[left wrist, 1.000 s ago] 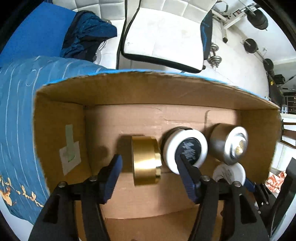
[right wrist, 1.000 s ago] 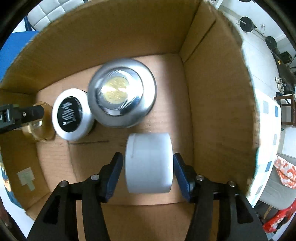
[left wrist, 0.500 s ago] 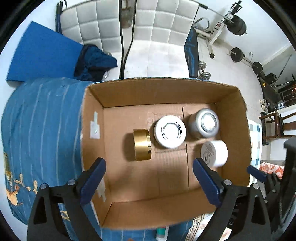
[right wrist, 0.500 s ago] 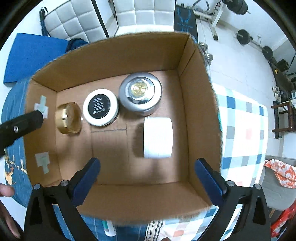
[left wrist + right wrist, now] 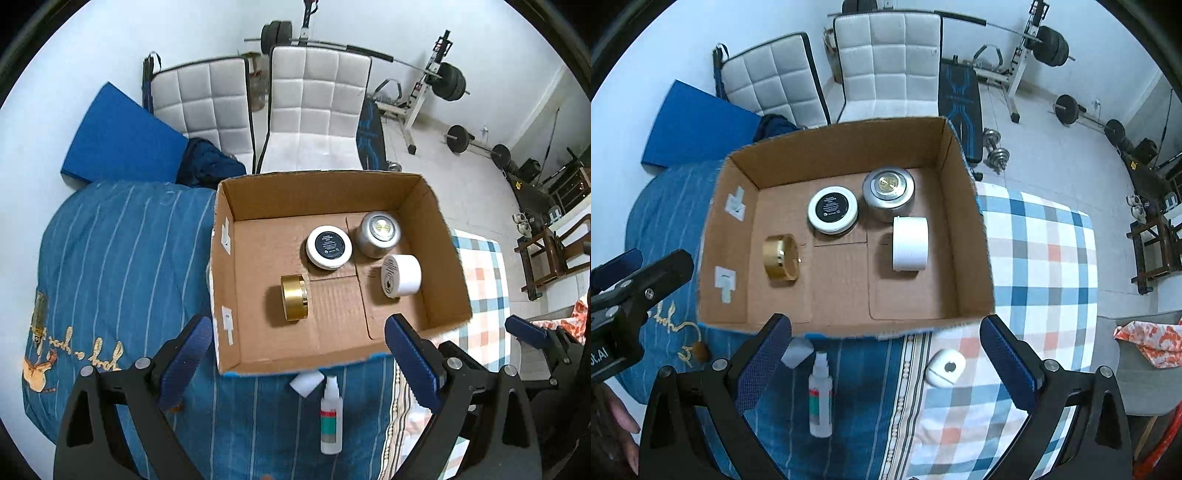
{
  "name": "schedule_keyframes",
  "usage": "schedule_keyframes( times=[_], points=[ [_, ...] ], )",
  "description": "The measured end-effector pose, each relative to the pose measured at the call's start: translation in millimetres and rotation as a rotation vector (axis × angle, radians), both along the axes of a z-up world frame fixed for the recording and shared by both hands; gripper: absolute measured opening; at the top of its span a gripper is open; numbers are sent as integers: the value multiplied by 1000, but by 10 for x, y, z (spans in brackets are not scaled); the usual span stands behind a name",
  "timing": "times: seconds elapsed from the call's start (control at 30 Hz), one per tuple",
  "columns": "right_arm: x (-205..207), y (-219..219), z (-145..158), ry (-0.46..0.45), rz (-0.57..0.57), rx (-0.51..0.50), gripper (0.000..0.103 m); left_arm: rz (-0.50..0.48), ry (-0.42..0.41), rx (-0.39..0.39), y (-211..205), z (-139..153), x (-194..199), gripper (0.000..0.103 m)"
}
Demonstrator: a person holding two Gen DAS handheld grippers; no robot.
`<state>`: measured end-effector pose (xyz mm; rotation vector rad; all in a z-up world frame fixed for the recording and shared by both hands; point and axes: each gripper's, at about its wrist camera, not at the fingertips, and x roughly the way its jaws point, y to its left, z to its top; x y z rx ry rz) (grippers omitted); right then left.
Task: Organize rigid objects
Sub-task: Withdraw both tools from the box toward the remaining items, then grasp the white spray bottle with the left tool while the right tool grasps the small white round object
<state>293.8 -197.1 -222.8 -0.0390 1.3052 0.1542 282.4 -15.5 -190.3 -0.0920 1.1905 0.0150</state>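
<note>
Both hand-held grippers are now seen withdrawn above and short of the box [image 5: 846,325]; a second ago each was down inside it. The left hand-held gripper [image 5: 295,365] is spread and empty; the gold jar [image 5: 293,297], then between its fingers, is left on its side ahead of it. The right hand-held gripper [image 5: 886,365] is likewise spread; the white jar [image 5: 910,243], previously pinched, is released on its side just ahead, beside the silver tin [image 5: 888,194]. The black-lidded jar [image 5: 833,208] is unchanged.

Judgement: two placements are completed. A spray bottle [image 5: 820,397] and a white case [image 5: 943,367] are left on the bed, between the right fingers, probably next.
</note>
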Motion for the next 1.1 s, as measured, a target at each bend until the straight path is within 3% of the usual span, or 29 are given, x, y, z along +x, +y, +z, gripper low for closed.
schedule_keyframes(
  times=[0.23,0.37,0.53,0.7,0.8,0.87,0.97,1.03,1.1],
  points=[
    [-284,-106,288,-56,0,29,103,-4,-2,-32,-54,163,-247,96],
    [-368,-300,215,-34,-25,25,103,-3,10,-5,-123,107,-356,96],
    [-396,-676,-342,91,-112,17,103,9,137,7,-213,-452,-504,96],
    [-359,-957,-1114,241,-208,70,103,-7,331,-9,-391,-1316,-690,95],
    [-320,-1052,-1528,313,-262,91,96,-13,413,-1,-483,-1696,-719,81],
    [-305,-1086,-1737,339,-287,95,87,-12,460,-12,-532,-1915,-709,76],
    [-295,-1092,-1962,366,-315,110,82,-14,502,-8,-605,-2161,-674,72],
    [-293,-1075,-2076,377,-319,101,77,-24,527,9,-660,-2310,-655,54],
    [-300,-1052,-2170,392,-316,90,58,-32,553,-4,-703,-2441,-660,36]
  ],
)
